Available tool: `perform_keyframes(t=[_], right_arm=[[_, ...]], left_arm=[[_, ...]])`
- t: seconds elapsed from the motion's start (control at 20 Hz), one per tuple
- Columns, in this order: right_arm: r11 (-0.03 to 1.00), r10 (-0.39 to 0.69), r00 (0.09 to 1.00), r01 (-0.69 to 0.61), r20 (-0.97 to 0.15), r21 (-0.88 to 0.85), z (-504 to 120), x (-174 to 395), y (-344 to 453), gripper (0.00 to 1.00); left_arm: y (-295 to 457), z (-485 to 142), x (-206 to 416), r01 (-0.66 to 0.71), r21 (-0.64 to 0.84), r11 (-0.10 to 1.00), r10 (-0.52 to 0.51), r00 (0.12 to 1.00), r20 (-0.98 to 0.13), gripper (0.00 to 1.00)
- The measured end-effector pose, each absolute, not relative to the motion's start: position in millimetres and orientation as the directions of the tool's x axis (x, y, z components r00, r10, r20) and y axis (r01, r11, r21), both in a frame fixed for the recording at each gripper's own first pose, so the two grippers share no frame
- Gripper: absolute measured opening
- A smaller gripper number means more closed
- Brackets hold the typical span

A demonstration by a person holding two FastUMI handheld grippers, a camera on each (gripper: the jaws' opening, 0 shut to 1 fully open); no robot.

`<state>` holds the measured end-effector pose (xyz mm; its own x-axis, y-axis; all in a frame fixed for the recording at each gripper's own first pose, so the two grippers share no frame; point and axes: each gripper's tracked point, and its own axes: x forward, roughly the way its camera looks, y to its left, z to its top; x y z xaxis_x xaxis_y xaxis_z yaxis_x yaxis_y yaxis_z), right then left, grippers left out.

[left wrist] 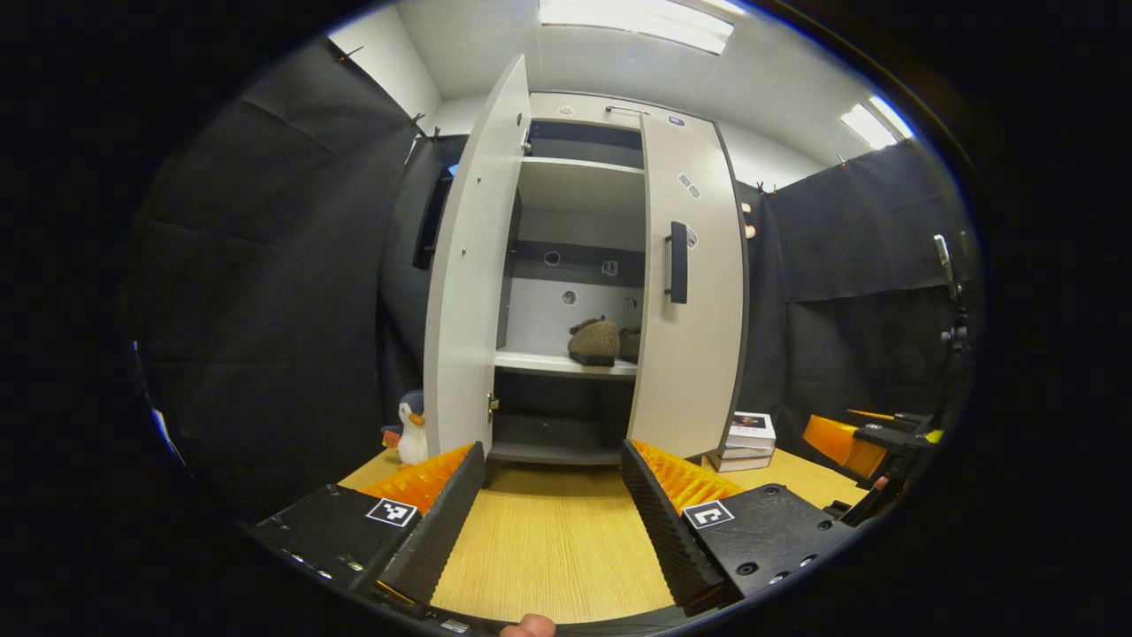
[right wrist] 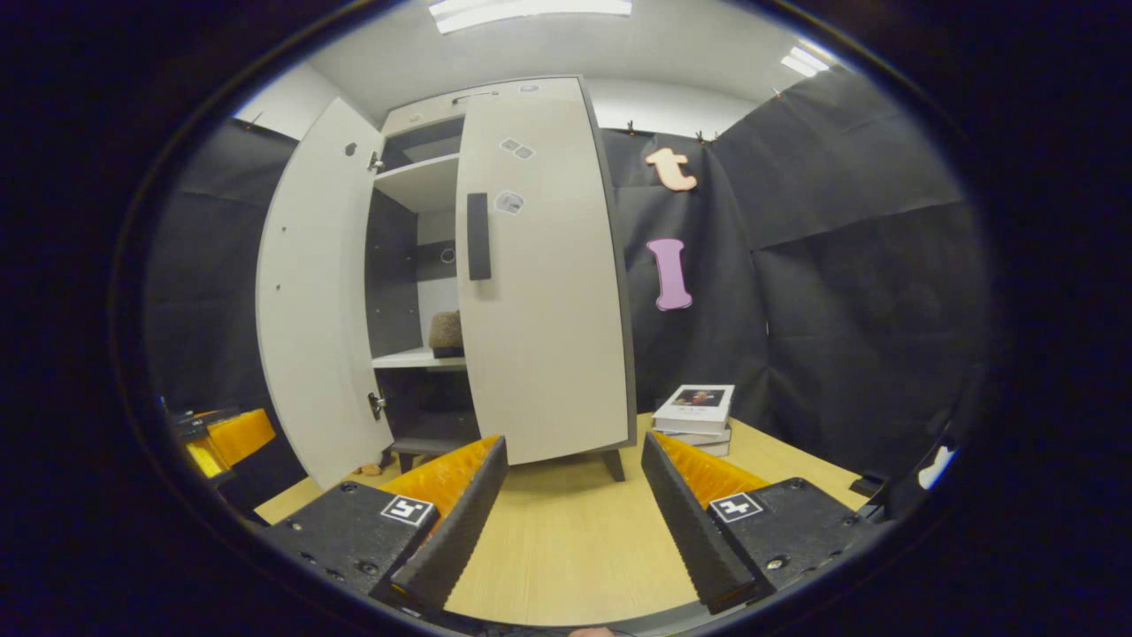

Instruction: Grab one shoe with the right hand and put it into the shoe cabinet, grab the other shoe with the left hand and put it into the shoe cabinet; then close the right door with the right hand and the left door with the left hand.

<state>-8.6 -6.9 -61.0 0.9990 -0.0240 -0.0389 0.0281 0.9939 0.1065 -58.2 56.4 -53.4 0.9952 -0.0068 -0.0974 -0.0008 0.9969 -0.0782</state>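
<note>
The white shoe cabinet (left wrist: 579, 190) stands on the table with its left door (left wrist: 469, 265) swung wide open. Its right door (left wrist: 694, 292) lies against the front, a dark handle (left wrist: 677, 263) on it. A brown shoe (left wrist: 594, 341) rests on the middle shelf, and a second shoe (left wrist: 630, 343) beside it is half hidden by the right door. My left gripper (left wrist: 553, 451) is open and holds nothing, facing the opening from a distance. My right gripper (right wrist: 575, 442) is also open and holds nothing, in front of the right door (right wrist: 539, 274). One shoe (right wrist: 447, 332) shows past the door's edge.
A stack of books (left wrist: 750, 438) (right wrist: 699, 407) lies to the right of the cabinet. A toy penguin (left wrist: 411, 429) stands by the open left door. Bare wooden table (left wrist: 548, 540) lies between grippers and cabinet. Black cloth walls close in on both sides.
</note>
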Motion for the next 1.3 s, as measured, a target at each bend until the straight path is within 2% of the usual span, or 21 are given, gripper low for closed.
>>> perform_keyframes(t=[0.05, 0.1, 0.35, 0.45, 0.5, 0.6, 0.65, 0.75, 0.8, 0.85, 1.05, 1.3], right_arm=[[0.995, -0.019, 0.999, 0.023, -0.039, 0.099, -60.3, -7.6, -5.5, 0.94], [0.996, -0.017, 0.999, 0.02, -0.037, 0.092, -59.3, -7.6, -5.5, 0.98], [0.997, 0.007, 1.0, -0.005, -0.029, 0.08, -55.6, -7.1, -1.8, 0.98], [0.997, 0.018, 0.999, -0.015, -0.033, 0.071, -56.1, -6.3, -0.1, 0.98], [0.998, 0.02, 0.999, -0.018, -0.031, 0.067, -55.2, -6.2, -0.1, 0.94], [0.998, 0.026, 0.999, -0.024, -0.027, 0.058, -52.0, -4.6, 1.1, 0.94], [0.998, 0.027, 0.999, -0.026, -0.027, 0.054, -51.0, -3.5, 1.1, 0.98], [0.999, 0.024, 0.999, -0.023, -0.026, 0.049, -49.7, -3.0, -0.5, 0.98], [0.999, 0.02, 0.999, -0.019, -0.025, 0.05, -49.5, -3.2, -2.5, 0.94], [0.999, 0.016, 1.0, -0.015, -0.026, 0.051, -48.7, -2.9, -3.9, 0.98], [0.999, 0.003, 0.999, -0.001, -0.036, 0.046, -44.7, -2.6, -10.1, 0.98], [0.999, -0.033, 0.999, 0.033, -0.019, 0.01, -33.6, 0.5, -21.4, 0.98]], left_arm=[[64.8, -41.5, -56.1, -0.015, -0.085, 0.996, 0.009, 0.997, -0.075, 0.93], [75.4, -29.5, -53.5, -0.03, -0.085, 0.996, 0.025, 0.998, -0.054, 0.93], [173.0, 44.4, -23.5, -0.181, -0.074, 0.981, 0.187, 0.977, 0.1, 0.93], [206.3, 63.7, -8.6, -0.237, -0.076, 0.969, 0.245, 0.96, 0.133, 0.93], [216.0, 69.8, -4.1, -0.253, -0.076, 0.964, 0.262, 0.954, 0.148, 0.93], [234.2, 81.7, 4.4, -0.28, -0.07, 0.957, 0.288, 0.942, 0.172, 0.93], [242.3, 85.6, 9.6, -0.296, -0.069, 0.953, 0.304, 0.936, 0.175, 0.93], [258.0, 92.0, 29.3, -0.306, -0.084, 0.948, 0.316, 0.934, 0.165, 0.94], [264.4, 92.4, 36.9, -0.305, -0.099, 0.947, 0.318, 0.935, 0.157, 0.95], [267.3, 90.9, 44.7, -0.3, -0.111, 0.947, 0.314, 0.938, 0.145, 0.95], [279.6, 84.3, 70.9, -0.305, -0.108, 0.946, 0.317, 0.942, 0.113, 0.95], [270.8, 78.7, 85.1, -0.253, -0.073, 0.965, 0.26, 0.96, 0.103, 0.94]])
